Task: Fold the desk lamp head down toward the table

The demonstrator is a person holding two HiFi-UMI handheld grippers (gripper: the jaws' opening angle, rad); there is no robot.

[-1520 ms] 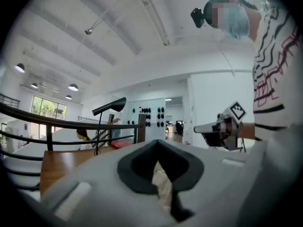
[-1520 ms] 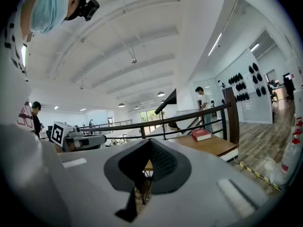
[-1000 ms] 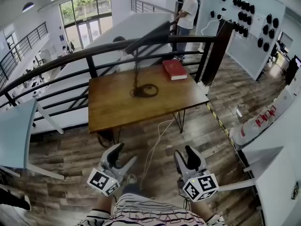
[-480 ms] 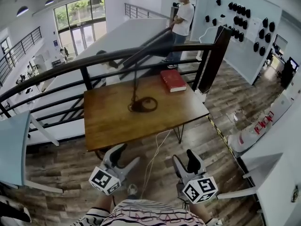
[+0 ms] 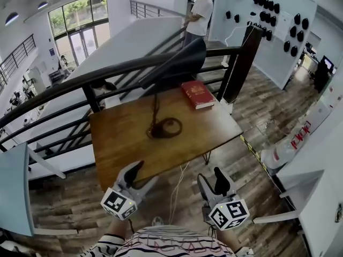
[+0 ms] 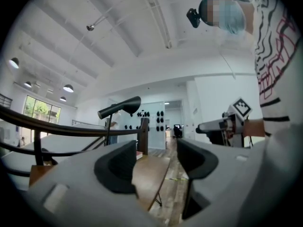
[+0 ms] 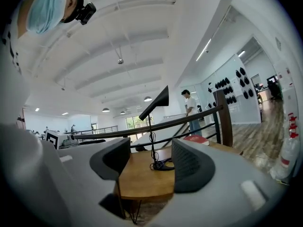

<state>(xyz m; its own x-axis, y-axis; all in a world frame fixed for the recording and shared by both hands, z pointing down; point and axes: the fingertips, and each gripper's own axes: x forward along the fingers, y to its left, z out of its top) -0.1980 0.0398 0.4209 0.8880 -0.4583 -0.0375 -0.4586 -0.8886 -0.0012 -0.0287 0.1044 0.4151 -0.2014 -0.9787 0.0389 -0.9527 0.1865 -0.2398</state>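
Note:
A black desk lamp stands on the wooden table (image 5: 120, 143), its long head (image 5: 177, 63) raised and slanting above the round base (image 5: 165, 127). In the right gripper view the lamp head (image 7: 156, 103) and base (image 7: 163, 164) show between the jaws, far off. The lamp head (image 6: 120, 108) also shows in the left gripper view. My left gripper (image 5: 140, 174) is open just over the table's near edge. My right gripper (image 5: 210, 178) is open in front of that edge. Both are empty and well short of the lamp.
A red book (image 5: 197, 93) lies on the table's far right corner. A dark railing (image 5: 80, 82) with a thick post (image 5: 241, 58) runs behind the table. A white cable (image 5: 177, 189) hangs off the near edge. A person (image 5: 198, 15) stands beyond the railing.
Both grippers have moved forward to the table, which now looms larger and nearer. The lamp and book have not moved on it.

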